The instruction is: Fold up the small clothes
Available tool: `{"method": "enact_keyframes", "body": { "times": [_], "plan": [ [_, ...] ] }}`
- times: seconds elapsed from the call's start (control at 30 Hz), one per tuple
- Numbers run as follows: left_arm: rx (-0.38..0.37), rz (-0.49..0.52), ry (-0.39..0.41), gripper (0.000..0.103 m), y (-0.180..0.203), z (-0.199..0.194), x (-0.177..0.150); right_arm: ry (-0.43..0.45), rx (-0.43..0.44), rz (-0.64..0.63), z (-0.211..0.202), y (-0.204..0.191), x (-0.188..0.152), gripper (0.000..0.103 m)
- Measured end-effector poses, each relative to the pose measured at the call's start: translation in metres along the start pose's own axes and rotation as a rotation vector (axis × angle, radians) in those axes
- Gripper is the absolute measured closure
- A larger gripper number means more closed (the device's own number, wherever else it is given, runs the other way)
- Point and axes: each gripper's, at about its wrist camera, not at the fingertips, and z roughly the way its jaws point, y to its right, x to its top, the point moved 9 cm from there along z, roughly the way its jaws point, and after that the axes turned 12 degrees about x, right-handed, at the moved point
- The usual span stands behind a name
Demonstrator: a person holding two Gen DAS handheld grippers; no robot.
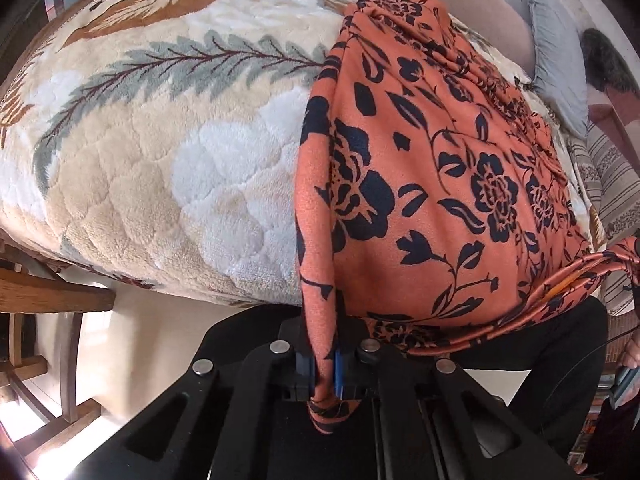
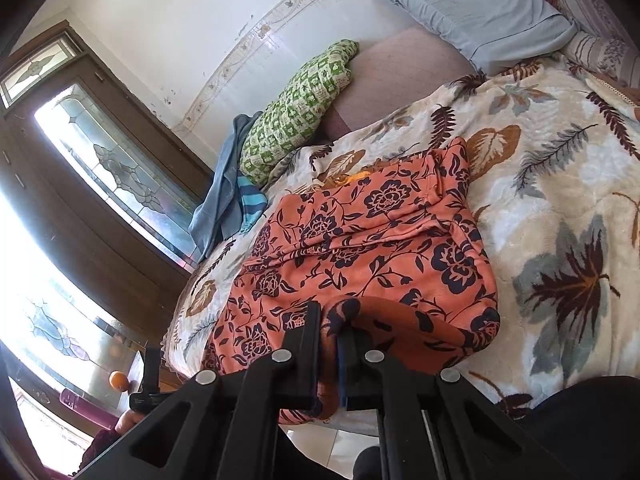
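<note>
An orange garment with a dark floral print (image 1: 432,184) lies spread on a leaf-patterned blanket (image 1: 168,152) over a bed. My left gripper (image 1: 326,368) is shut on the garment's near left edge, and a fold of cloth hangs down between its fingers. In the right wrist view the same garment (image 2: 360,240) lies partly folded on the blanket (image 2: 560,208). My right gripper (image 2: 330,368) is shut on the near edge of it, with bunched cloth pinched between the black fingers.
A green patterned pillow (image 2: 300,108), a grey-blue pillow (image 2: 472,8) and a blue cloth (image 2: 228,192) lie at the bed's far side. A wooden chair (image 1: 44,320) stands by the bed's left edge. A door with patterned glass (image 2: 112,160) is at left.
</note>
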Motion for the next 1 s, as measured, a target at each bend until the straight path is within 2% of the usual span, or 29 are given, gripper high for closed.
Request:
{"method": "enact_keyframes", "body": {
  "times": [0.13, 0.23, 0.4, 0.5, 0.6, 0.77, 0.9, 1.0],
  "plan": [
    [-0.112, -0.013, 0.079, 0.097, 0.009, -0.036, 0.014, 0.016, 0.012, -0.040, -0.004, -0.011, 0.009, 0.096],
    [-0.206, -0.039, 0.152, 0.097, 0.013, -0.071, 0.036, 0.060, 0.027, -0.048, -0.011, -0.017, 0.026, 0.096],
    [-0.319, -0.085, 0.243, 0.097, 0.014, -0.119, 0.090, 0.122, -0.005, -0.062, -0.016, -0.008, 0.062, 0.096],
    [-0.341, -0.099, 0.280, 0.097, 0.020, -0.132, 0.128, 0.141, -0.033, -0.076, -0.009, 0.002, 0.087, 0.096],
    [-0.338, -0.114, 0.286, 0.097, 0.023, -0.130, 0.172, 0.173, -0.061, -0.084, 0.003, 0.017, 0.120, 0.096],
    [-0.315, -0.130, 0.269, 0.097, 0.041, -0.102, 0.261, 0.243, -0.116, -0.050, 0.037, 0.059, 0.183, 0.097],
    [-0.291, -0.164, 0.261, 0.097, 0.061, -0.060, 0.334, 0.275, -0.184, 0.027, 0.078, 0.115, 0.219, 0.096],
    [-0.265, -0.204, 0.248, 0.097, 0.073, -0.017, 0.375, 0.254, -0.222, 0.127, 0.110, 0.166, 0.228, 0.096]
  ]
}}
